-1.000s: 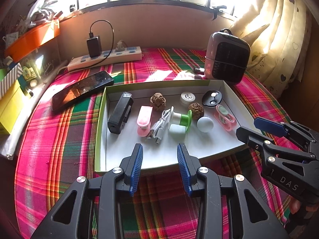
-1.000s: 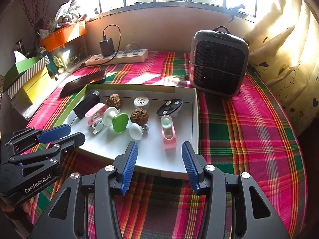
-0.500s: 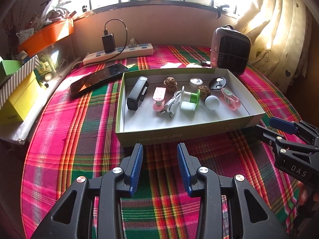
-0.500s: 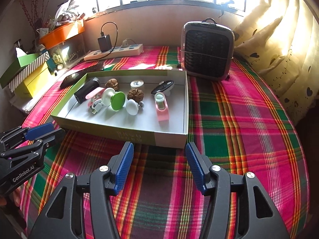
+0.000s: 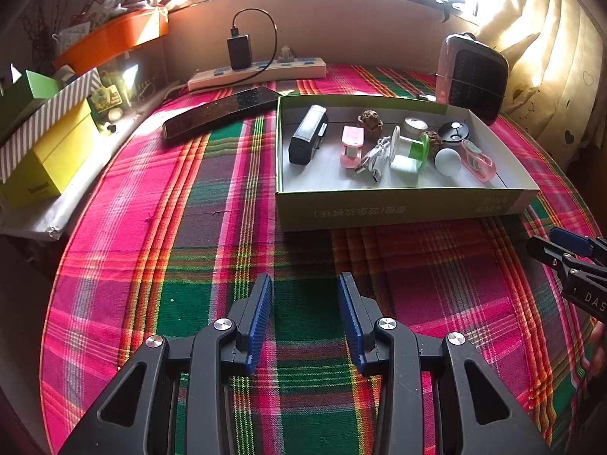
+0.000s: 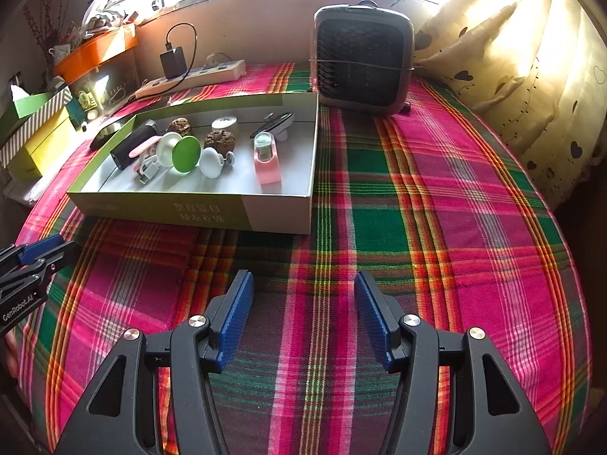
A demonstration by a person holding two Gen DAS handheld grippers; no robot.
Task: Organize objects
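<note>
A: Both grippers sit farther back from the shallow box (image 5: 402, 208) than a second ago. Then the left gripper (image 5: 305, 318) had its blue pads at the box's near wall; now a wide stretch of plaid cloth (image 5: 212, 197) lies between them.

B: And the jaws?

A: The left gripper's stand partly apart with nothing between them, the same gap as before. The right gripper (image 6: 303, 314) has just been opening its jaws; they are wider than in the earlier frame and hold nothing, only cloth showing between the pads.

B: Where are the objects?

A: All in the box, unchanged in place: a black device (image 5: 307, 134) at the left end, a pink clip (image 5: 351, 144) beside it, a white cable (image 5: 373, 155), a green-and-white spool (image 5: 411, 148), a white ball (image 5: 447, 161), a second pink clip (image 5: 478, 157) at the right, and two brown walnuts (image 5: 370, 121) near the far wall.

B: Anything outside it?

A: A dark phone (image 5: 220, 113) lies just left of the box's far corner, a power strip (image 5: 258, 74) behind it, and a small heater (image 6: 362, 60) stands past the right end.
</note>
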